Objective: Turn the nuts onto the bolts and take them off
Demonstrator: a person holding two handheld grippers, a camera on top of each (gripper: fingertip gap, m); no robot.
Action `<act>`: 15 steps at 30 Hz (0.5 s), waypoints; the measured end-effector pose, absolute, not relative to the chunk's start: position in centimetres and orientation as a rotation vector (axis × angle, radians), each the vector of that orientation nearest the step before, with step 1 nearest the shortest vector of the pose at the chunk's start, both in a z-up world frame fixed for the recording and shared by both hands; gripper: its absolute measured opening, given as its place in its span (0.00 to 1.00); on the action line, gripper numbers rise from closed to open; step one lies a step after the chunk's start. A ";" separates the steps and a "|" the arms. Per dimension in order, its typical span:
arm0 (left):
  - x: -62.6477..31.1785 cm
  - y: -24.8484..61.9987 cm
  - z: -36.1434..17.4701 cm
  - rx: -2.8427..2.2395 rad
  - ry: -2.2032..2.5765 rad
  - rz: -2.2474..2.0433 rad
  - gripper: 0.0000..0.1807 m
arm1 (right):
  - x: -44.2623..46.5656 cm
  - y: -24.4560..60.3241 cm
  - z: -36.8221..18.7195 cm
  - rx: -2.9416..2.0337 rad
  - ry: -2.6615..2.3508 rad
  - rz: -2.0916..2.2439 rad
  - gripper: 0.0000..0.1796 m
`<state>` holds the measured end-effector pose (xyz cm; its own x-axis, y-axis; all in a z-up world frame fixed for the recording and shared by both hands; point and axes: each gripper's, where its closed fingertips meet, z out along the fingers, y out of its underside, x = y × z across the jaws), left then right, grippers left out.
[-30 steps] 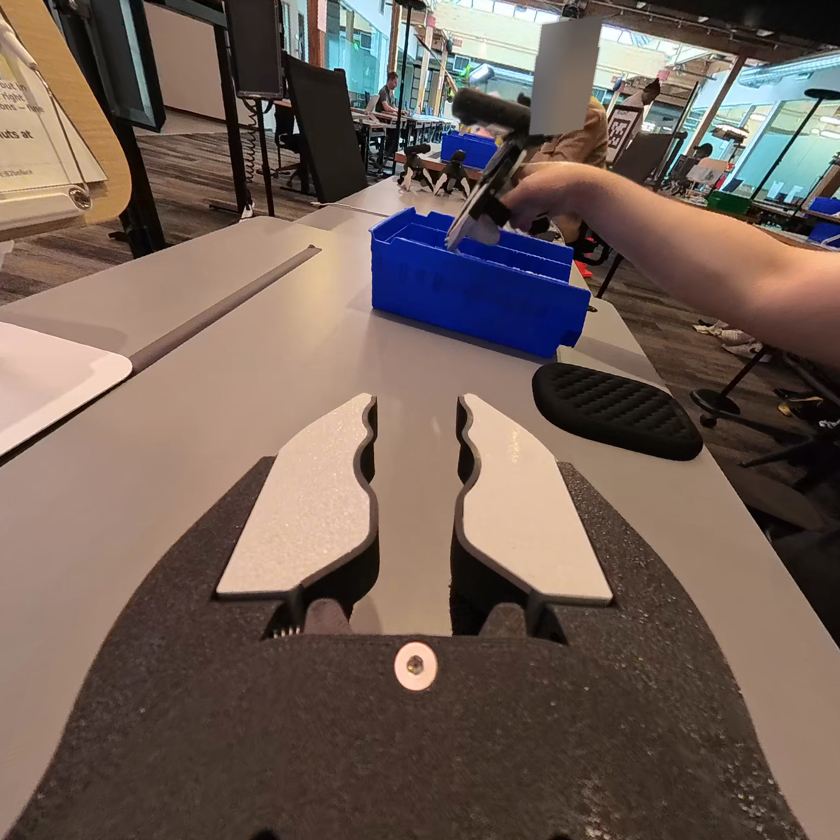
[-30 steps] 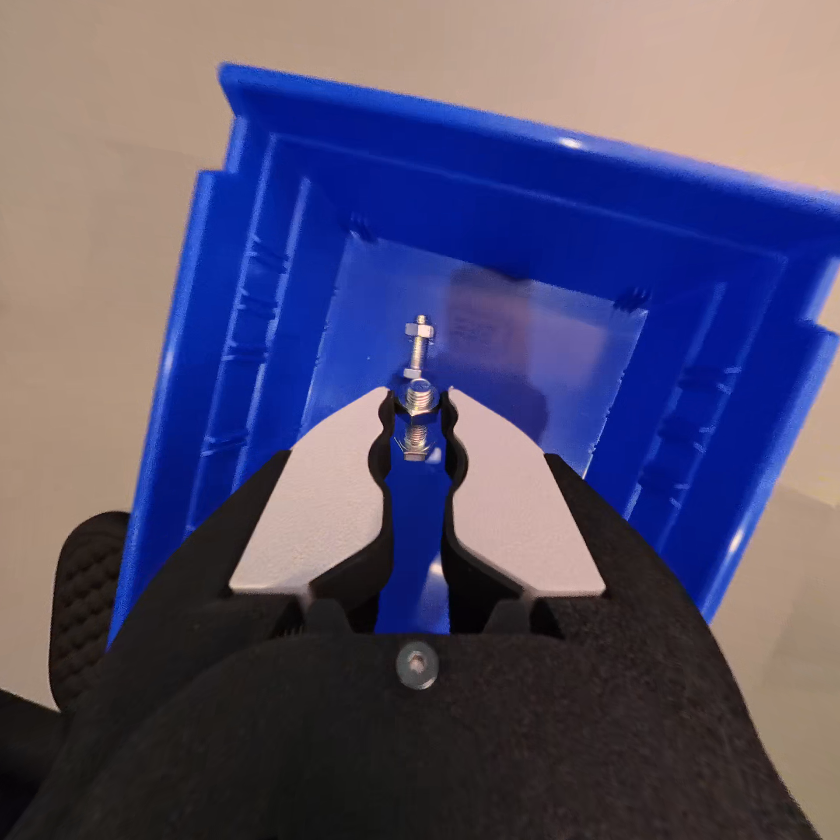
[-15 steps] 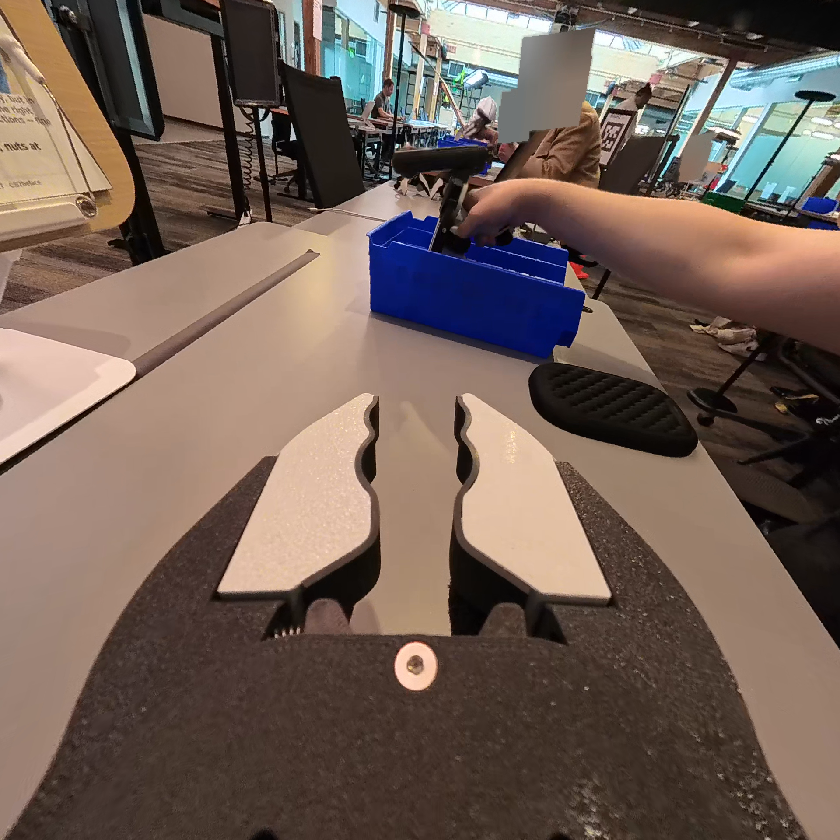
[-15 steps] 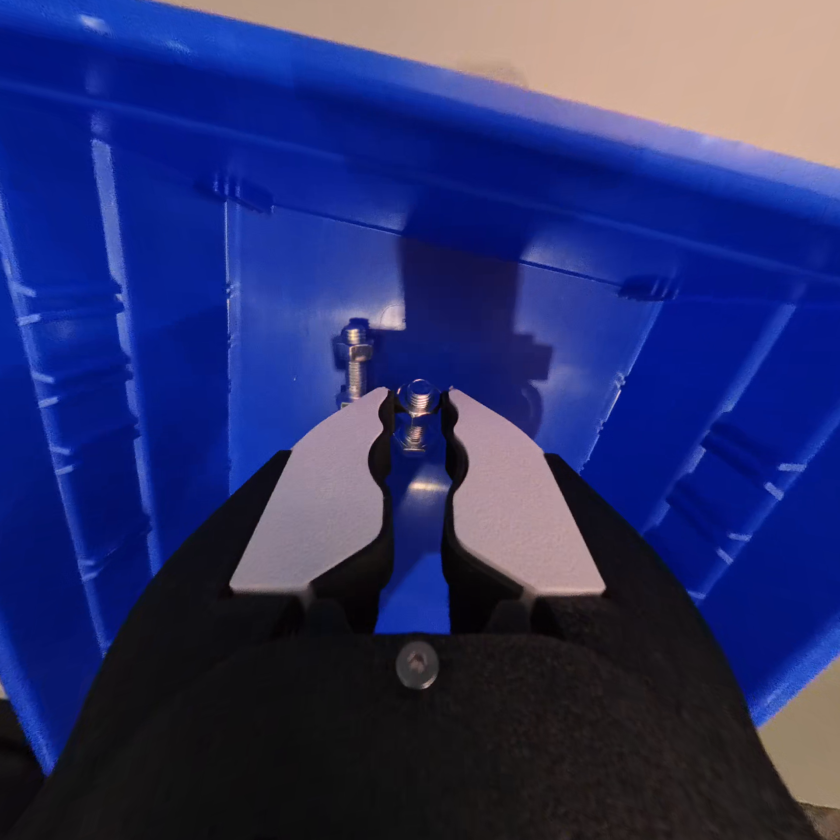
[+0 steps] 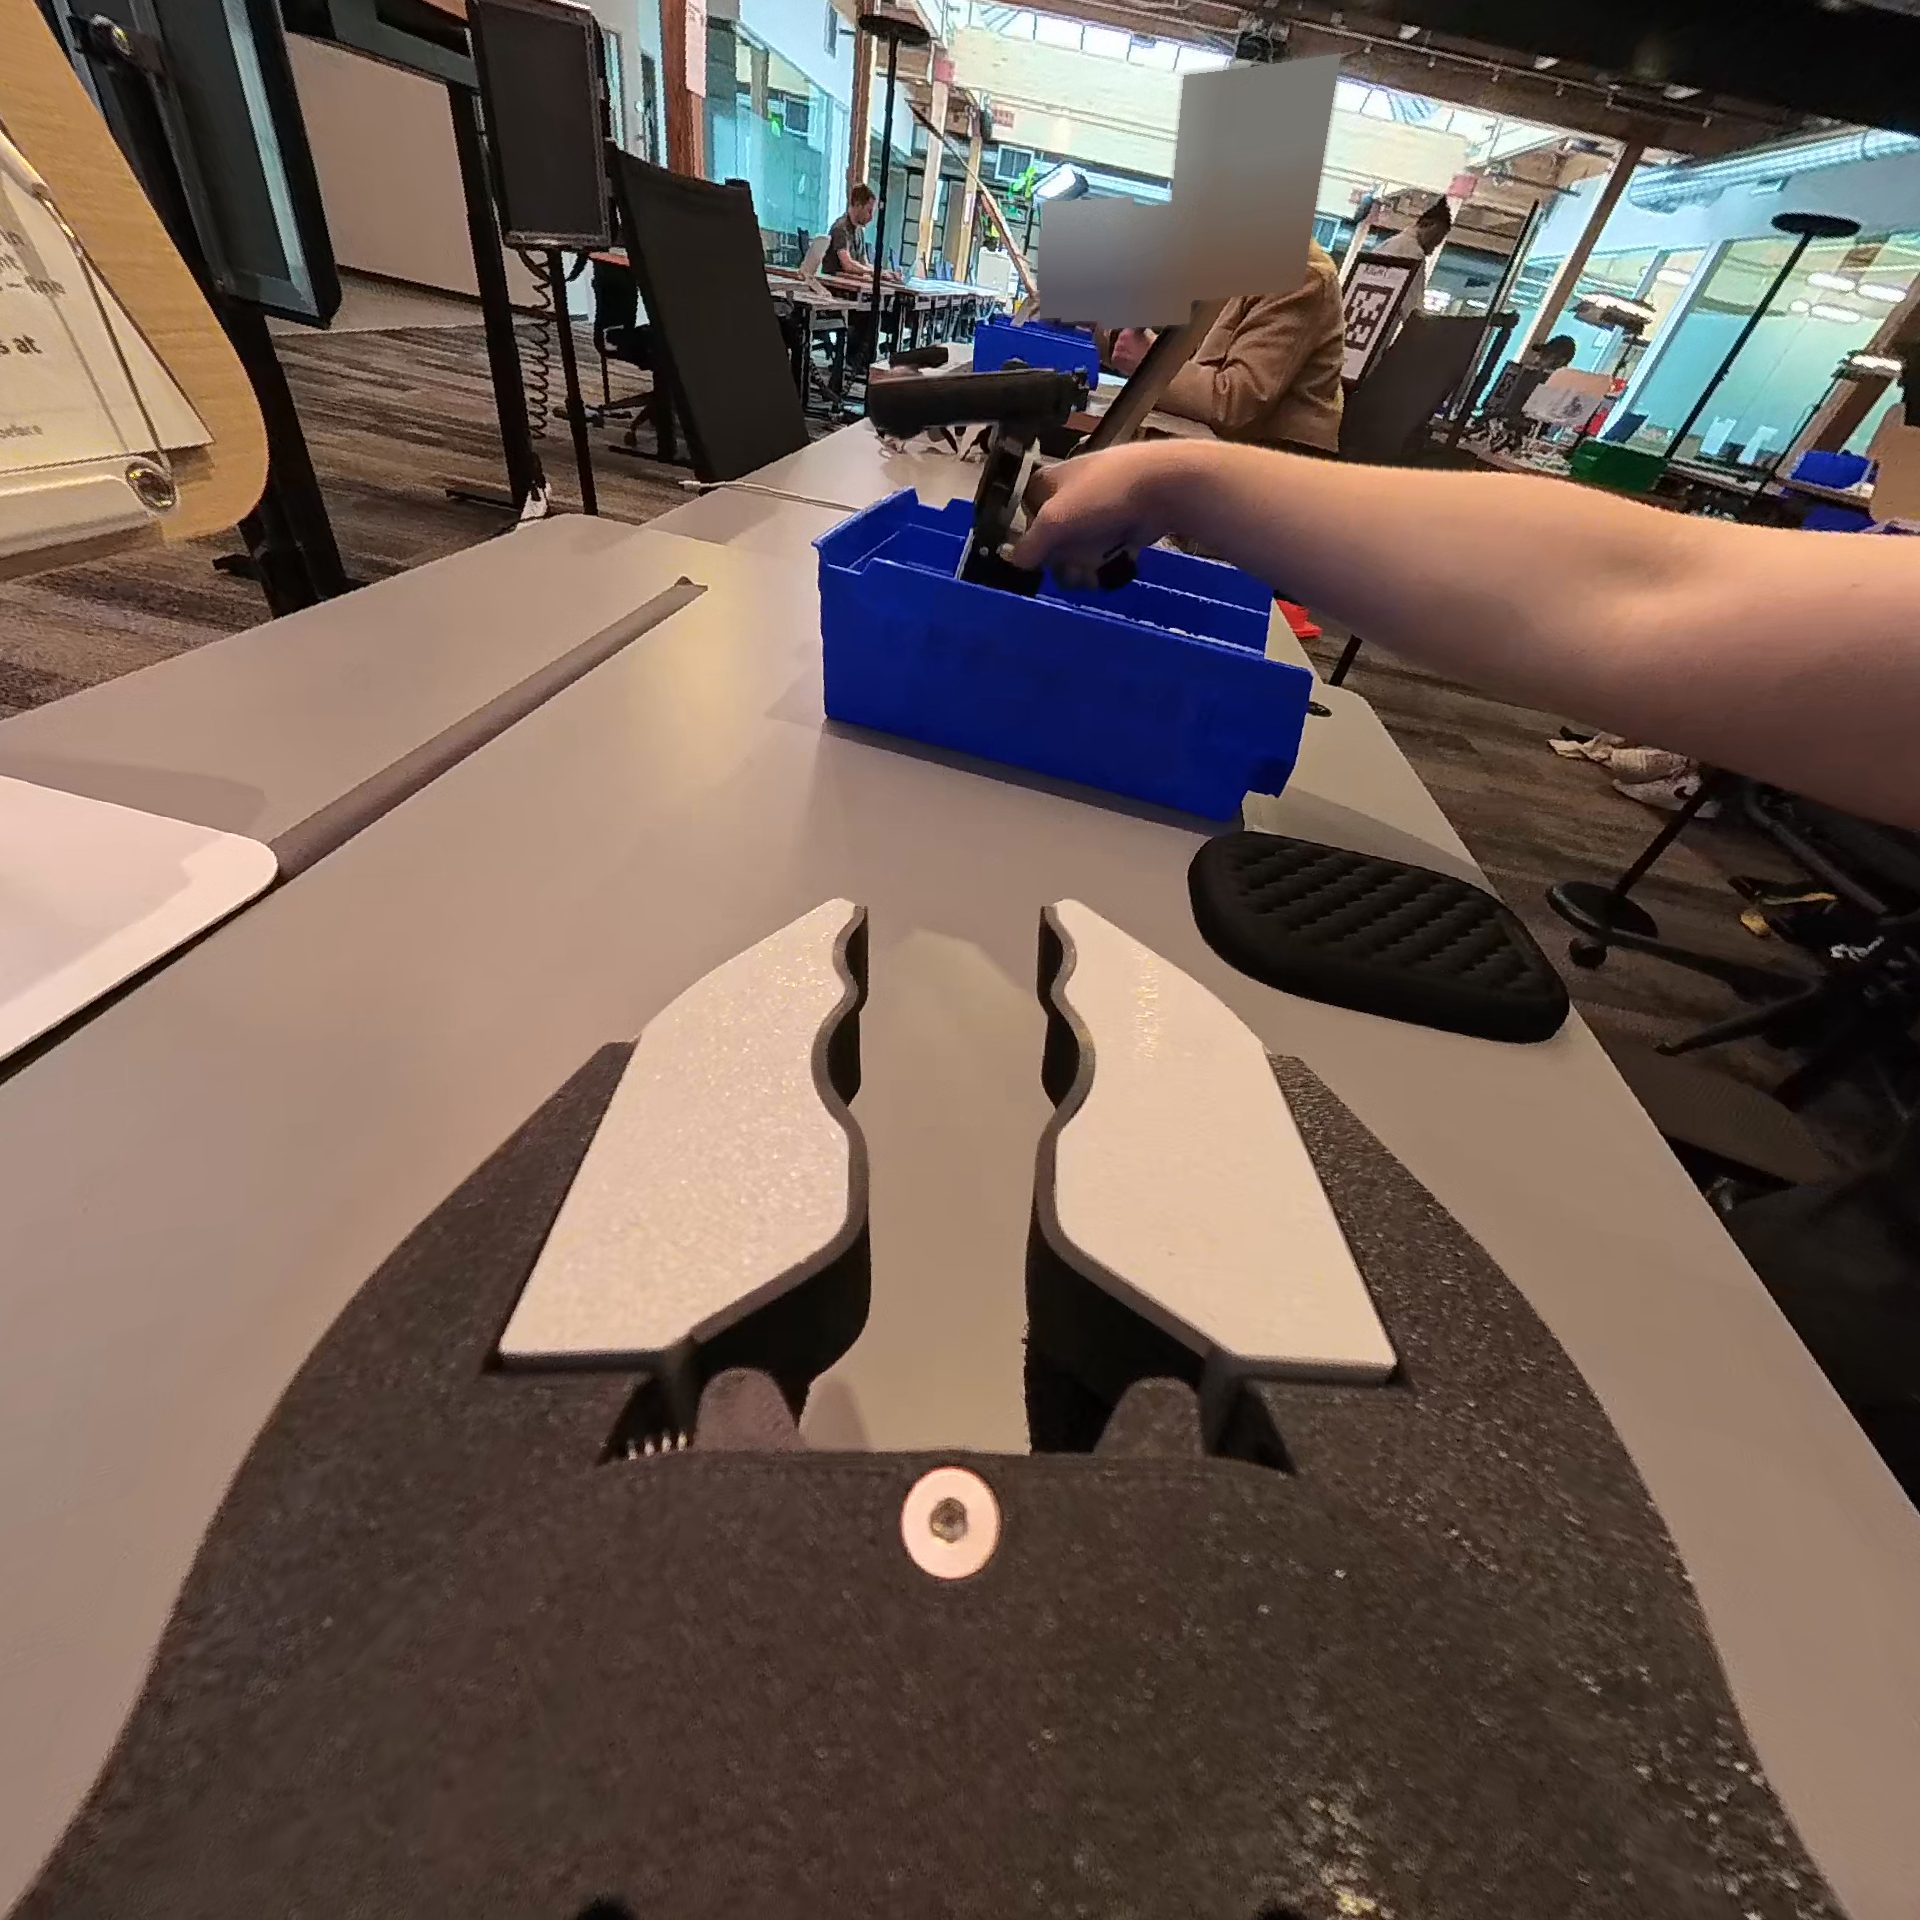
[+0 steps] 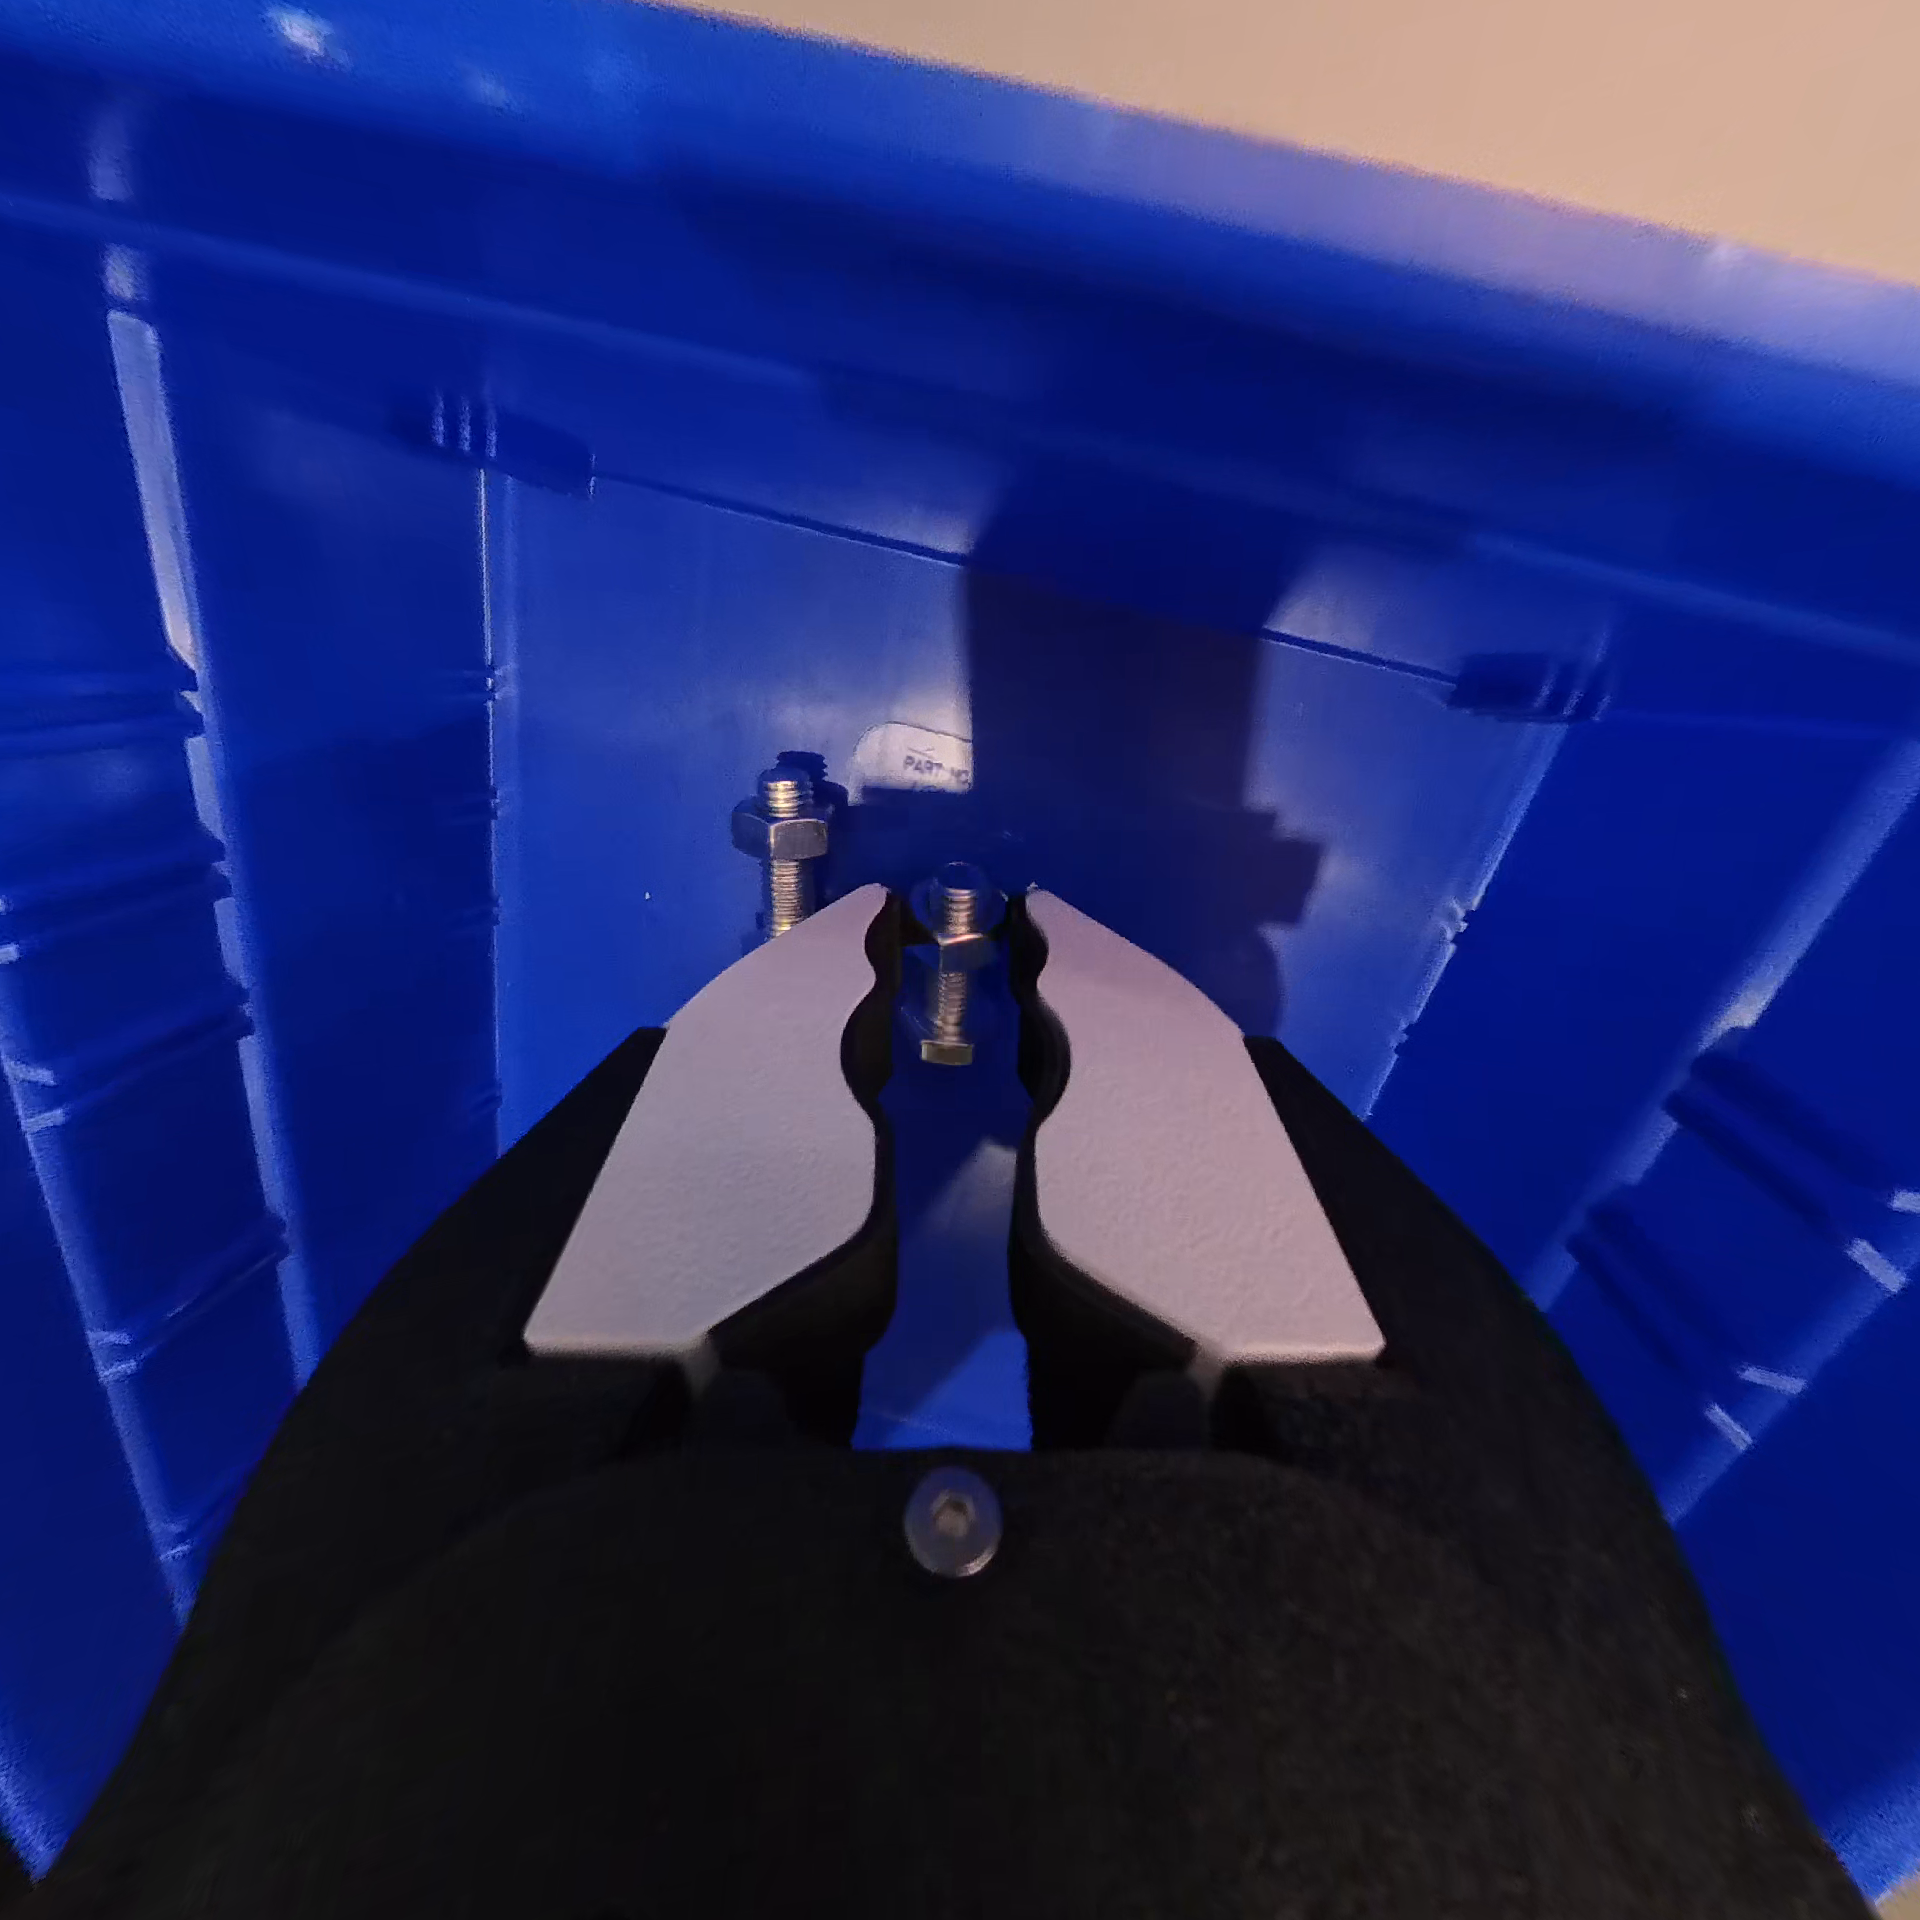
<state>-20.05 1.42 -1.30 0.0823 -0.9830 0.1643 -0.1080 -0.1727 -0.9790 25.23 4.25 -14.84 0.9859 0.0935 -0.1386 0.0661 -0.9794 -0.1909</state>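
Note:
My right gripper is down inside the blue bin. A small bolt with a nut on it lies lengthwise between its fingers, and a thin gap shows on each side of the nut. The jaws stand slightly apart. A second bolt with a nut lies just to the left on the bin floor. In the left wrist view the right gripper reaches into the bin, held by a hand. My left gripper is open and empty, low over the grey table.
A black textured pad lies on the table to the right, in front of the bin. A white board sits at the left edge. The person's forearm crosses from the right. The table's right edge is close to the pad. My right fingertips sit around 50 cm from my left ones.
My right gripper went deeper into the bin. The bolt it clamped at the tips now lies along the gap, with the jaws slightly wider. The left gripper stayed still.

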 end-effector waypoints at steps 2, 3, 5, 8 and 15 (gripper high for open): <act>-20.1 1.3 -1.2 -1.450 1.154 -1.222 0.17 | 25.3 4.2 -15.0 -2.952 -0.133 0.203 0.11; -20.1 1.3 -1.2 -1.450 1.155 -1.221 0.17 | 25.3 4.2 -15.1 -2.952 -0.140 0.196 0.11; -20.1 1.3 -1.2 -1.451 1.155 -1.218 0.17 | 25.4 4.3 -15.3 -2.953 -0.141 0.184 0.11; -20.1 1.4 -1.2 -1.450 1.151 -1.220 0.17 | 25.3 4.3 -15.5 -2.942 -0.144 0.192 0.11; -20.1 1.5 -1.4 -1.463 1.152 -1.213 0.17 | 25.8 4.4 -15.2 -2.905 -0.171 0.151 0.15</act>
